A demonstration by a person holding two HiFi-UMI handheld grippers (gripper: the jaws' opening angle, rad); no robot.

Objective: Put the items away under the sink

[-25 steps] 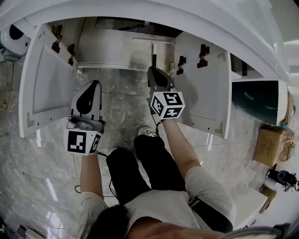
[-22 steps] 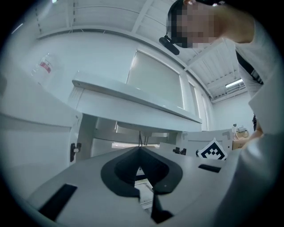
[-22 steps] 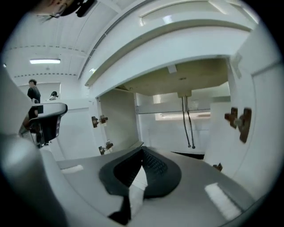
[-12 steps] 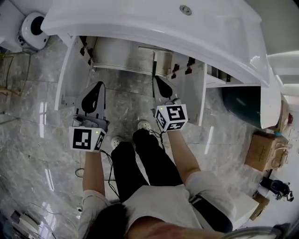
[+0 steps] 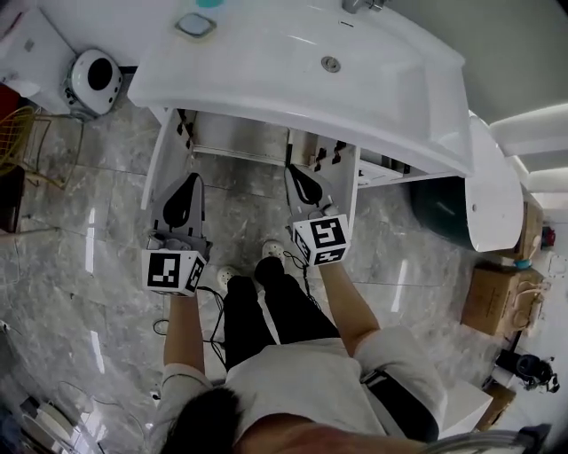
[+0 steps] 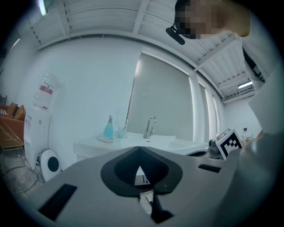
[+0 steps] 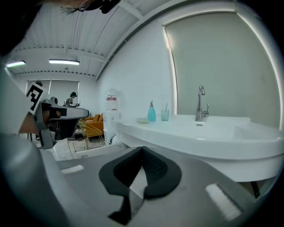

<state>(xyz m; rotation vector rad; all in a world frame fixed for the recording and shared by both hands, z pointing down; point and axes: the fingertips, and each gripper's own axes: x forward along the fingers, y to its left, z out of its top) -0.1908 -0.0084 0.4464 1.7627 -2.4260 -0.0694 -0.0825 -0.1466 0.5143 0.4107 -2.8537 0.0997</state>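
Left gripper [image 5: 185, 181] and right gripper [image 5: 295, 170]: jaws closed together, empty. Blue bottle [image 7: 151, 111], cup [image 7: 165, 115] and soap dish [image 5: 195, 25] stand at 11 o'clock on the sink surface [image 5: 266, 66]. The bottle is probably light, smooth plastic, best gripped mid-body; the cup may be fragile.

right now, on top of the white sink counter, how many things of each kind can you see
blue plastic bottle: 1
pale translucent tumbler: 1
small shallow dish: 1
chrome tap: 1
total: 4
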